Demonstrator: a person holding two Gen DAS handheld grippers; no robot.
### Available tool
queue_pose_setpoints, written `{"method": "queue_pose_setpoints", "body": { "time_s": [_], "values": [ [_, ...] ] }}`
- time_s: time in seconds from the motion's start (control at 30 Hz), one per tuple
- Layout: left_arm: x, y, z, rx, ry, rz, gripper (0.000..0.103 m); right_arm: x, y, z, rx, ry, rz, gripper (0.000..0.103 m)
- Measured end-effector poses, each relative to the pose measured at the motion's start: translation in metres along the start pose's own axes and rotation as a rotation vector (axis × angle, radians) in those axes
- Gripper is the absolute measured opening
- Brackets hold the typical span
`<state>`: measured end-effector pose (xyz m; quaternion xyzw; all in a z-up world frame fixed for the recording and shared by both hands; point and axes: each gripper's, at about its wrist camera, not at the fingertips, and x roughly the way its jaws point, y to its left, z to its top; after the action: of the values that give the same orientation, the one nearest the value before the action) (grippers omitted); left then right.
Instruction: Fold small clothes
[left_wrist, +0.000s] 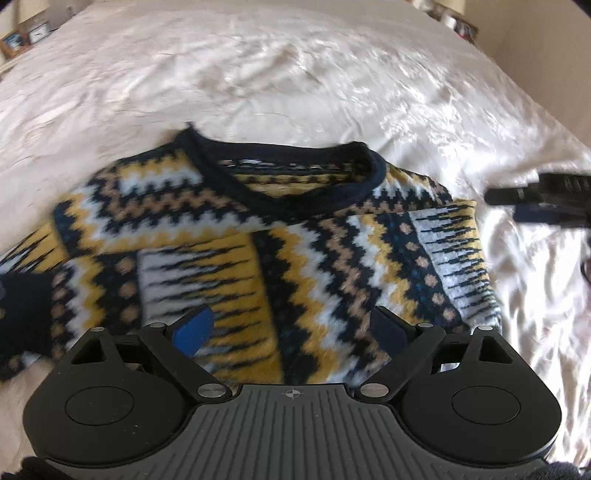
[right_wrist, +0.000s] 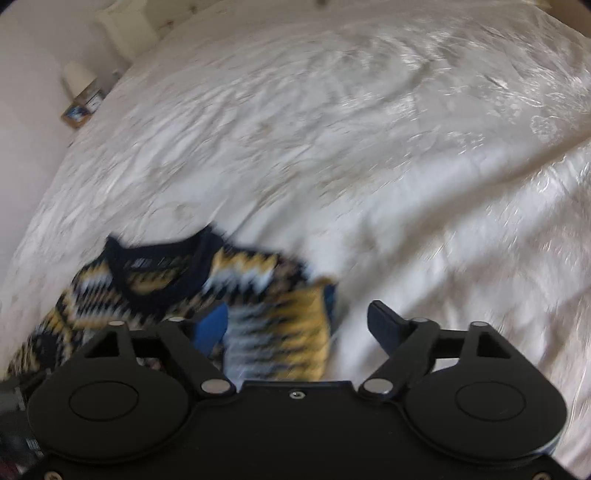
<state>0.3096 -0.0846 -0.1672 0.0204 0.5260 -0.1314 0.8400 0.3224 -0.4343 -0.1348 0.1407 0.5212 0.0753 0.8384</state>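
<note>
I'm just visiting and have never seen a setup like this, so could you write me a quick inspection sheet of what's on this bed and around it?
Surface: white satin bedspread, wrinkled, covering the bed.
Job's things: one small zigzag-patterned sweater in navy, yellow, white and tan, lying neck-up with both sleeves folded across its front.
Clutter: nothing seen on the bedspread.
Grippers: left gripper has its jaws wide apart over the sweater's lower half, holding nothing; right gripper also has its jaws apart, at the sweater's right edge, empty.
Cables: nothing seen.
Surroundings: small framed pictures on a ledge beyond the bed's far left corner; pale wall; views are motion-blurred.
</note>
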Motion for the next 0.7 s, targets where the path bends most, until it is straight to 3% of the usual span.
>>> {"method": "queue_pose_setpoints", "body": {
  "time_s": [0.1, 0.37, 0.7],
  "values": [
    [-0.019, 0.015, -0.014, -0.037, -0.010, 0.027, 0.092, -0.008, 0.019, -0.024, -0.025, 0.024, 0.023, 0.103],
    [-0.067, 0.075, -0.055, -0.169, -0.035, 0.115, 0.092, -0.014, 0.068, -0.076, -0.047, 0.102, 0.072, 0.103],
    [-0.111, 0.171, -0.091, -0.326, -0.076, 0.234, 0.092, -0.021, 0.126, -0.129, -0.163, 0.116, 0.038, 0.103]
  ]
}}
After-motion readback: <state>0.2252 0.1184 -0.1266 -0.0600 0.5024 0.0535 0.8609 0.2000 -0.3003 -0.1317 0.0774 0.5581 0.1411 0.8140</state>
